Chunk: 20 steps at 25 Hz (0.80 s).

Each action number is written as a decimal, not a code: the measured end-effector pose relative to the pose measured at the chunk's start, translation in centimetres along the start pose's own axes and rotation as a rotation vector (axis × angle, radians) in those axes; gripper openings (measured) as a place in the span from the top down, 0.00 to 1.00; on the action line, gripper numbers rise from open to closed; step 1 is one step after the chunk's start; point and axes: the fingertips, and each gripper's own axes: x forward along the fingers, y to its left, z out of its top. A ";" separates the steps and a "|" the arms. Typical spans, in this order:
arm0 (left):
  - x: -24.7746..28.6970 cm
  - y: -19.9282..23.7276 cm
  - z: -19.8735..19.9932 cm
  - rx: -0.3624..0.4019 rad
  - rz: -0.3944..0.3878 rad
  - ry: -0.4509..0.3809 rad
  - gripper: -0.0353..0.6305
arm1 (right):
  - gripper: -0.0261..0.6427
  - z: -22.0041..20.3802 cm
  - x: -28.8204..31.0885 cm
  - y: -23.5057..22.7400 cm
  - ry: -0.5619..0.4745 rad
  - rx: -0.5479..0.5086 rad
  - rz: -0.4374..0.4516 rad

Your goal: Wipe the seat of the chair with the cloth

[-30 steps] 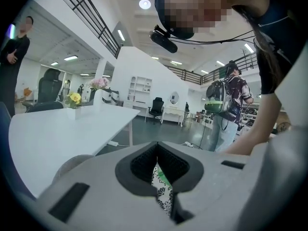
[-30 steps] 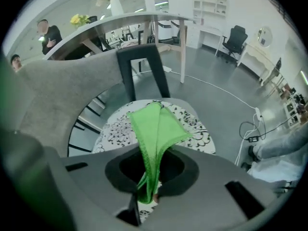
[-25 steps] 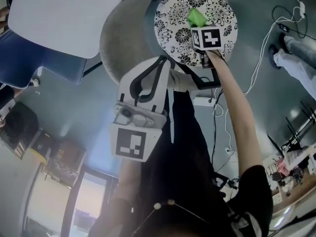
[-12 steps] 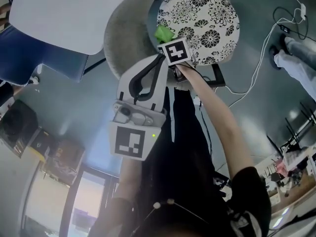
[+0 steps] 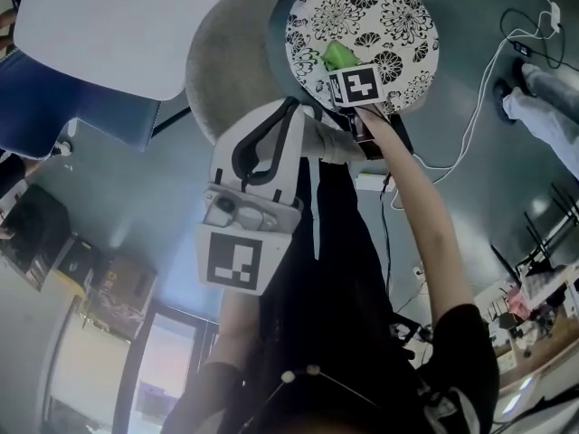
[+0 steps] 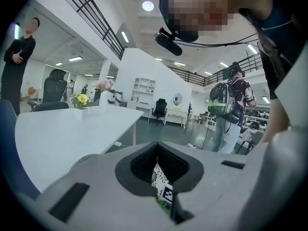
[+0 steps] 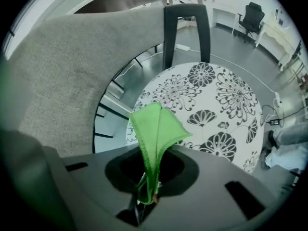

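Observation:
In the head view the chair's round seat (image 5: 398, 12), white with black flowers, lies at the top. My right gripper (image 5: 344, 69) is over the seat's near left part, shut on a green cloth (image 5: 335, 55) that pokes out past its marker cube. The right gripper view shows the folded cloth (image 7: 155, 129) pinched in the right gripper (image 7: 147, 196), standing up over the seat (image 7: 216, 105). My left gripper (image 5: 297, 116) hangs in the air nearer to me, short of the seat. Its jaws are shut on nothing in the left gripper view (image 6: 161, 177).
The grey curved backrest (image 7: 57, 66) and a black post (image 7: 186, 30) wrap the seat's left and far side. A white table (image 5: 118, 25) stands at the left. Cables (image 5: 470, 116) and a power strip (image 5: 373, 183) lie on the floor. A person with a backpack (image 6: 232, 105) stands nearby.
The right gripper carried the cloth from mid-seat to the seat's left edge, then back right onto the near part of the seat. The left gripper stayed put.

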 end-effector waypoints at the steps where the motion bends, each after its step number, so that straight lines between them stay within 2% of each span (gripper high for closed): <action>1: 0.1 0.0 0.0 0.000 -0.002 0.000 0.94 | 0.89 -0.1 -0.2 -1.2 0.001 0.008 -0.018; 6: 0.9 -0.8 0.1 0.006 -0.024 0.001 0.94 | 0.89 -1.3 -1.3 -7.3 0.019 0.065 -0.102; 10: 1.3 -1.5 0.2 0.015 -0.042 0.004 0.94 | 0.89 -2.5 -2.1 -11.3 0.023 0.133 -0.135; 14: 1.5 -1.8 0.0 0.022 -0.052 0.006 0.94 | 0.89 -3.7 -3.3 -16.1 0.039 0.161 -0.233; 20: 1.5 -2.2 -0.4 0.028 -0.061 0.013 0.94 | 0.89 -5.5 -4.6 -21.4 0.069 0.229 -0.327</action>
